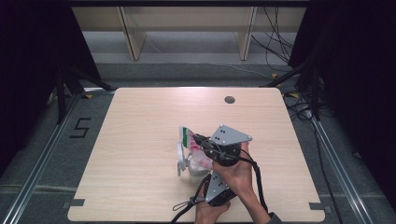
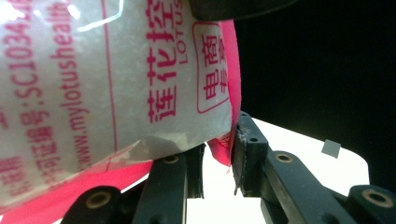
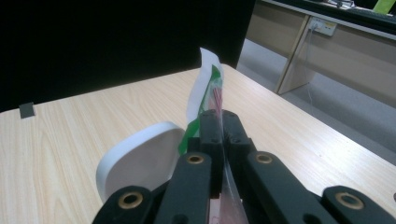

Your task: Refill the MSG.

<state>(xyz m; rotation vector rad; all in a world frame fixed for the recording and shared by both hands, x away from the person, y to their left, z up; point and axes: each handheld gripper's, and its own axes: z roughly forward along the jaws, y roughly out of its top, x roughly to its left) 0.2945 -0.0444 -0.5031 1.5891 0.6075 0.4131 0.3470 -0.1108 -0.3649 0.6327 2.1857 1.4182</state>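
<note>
A dim room with black curtains on both sides, pale shelving at the far wall, and a light wooden surface (image 1: 154,140) with a small round hole (image 1: 229,99) toward one o'clock. A little right of centre, toward five o'clock, a person works a soft clear plastic pouch of white grains with pink printing and a green-and-white top strip (image 1: 194,151); it is held up off the surface between both tools, and a white rounded plastic piece (image 1: 180,161), perhaps a lid or scoop, sits just beside it at its nine o'clock side.

The pouch looks heavy for its size and floppy: the grains will slump and shift, and the film is slick, so a hold on the belly would likely slide. The flat sealed edges are the sensible places to take it, and a seam pulled too hard may tear and spill.

The right gripper (image 3: 219,122) has its fingers pressed fully together on the thin top strip of the pouch, which stands up above them. The left gripper (image 2: 218,156) has its fingers narrowly apart with a pink bottom corner of the pouch between them; they seem clamped on it, though the close view leaves that a little uncertain.
</note>
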